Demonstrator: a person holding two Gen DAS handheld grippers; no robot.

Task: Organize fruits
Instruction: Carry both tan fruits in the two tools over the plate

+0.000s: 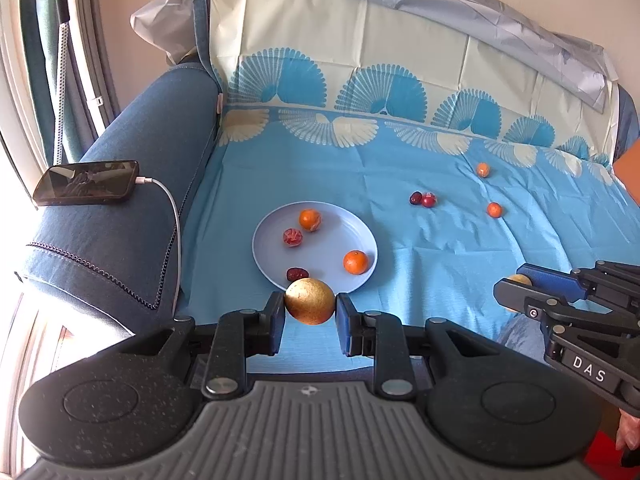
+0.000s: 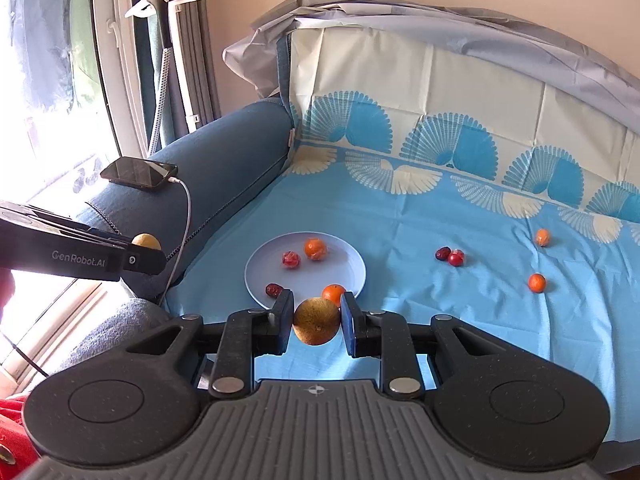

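Fruit going to the plate (image 1: pixel 362 236).
Each hand-held gripper, left (image 1: pixel 310 306) and right (image 2: pixel 316 314), squeezes a yellow-brown fruit just beside it, ready to drop.

I see a sofa seat draped in a blue fan-patterned cloth (image 1: pixel 440 248). A pale plate (image 1: pixel 320 248) rests on it at centre; loose fruits lie toward two o'clock: two oranges (image 1: pixel 495 209), two red fruits (image 1: pixel 423 199).

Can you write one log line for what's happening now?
left gripper: shut on round golden-brown fruit | right gripper: same kind | pale round plate: four fruits
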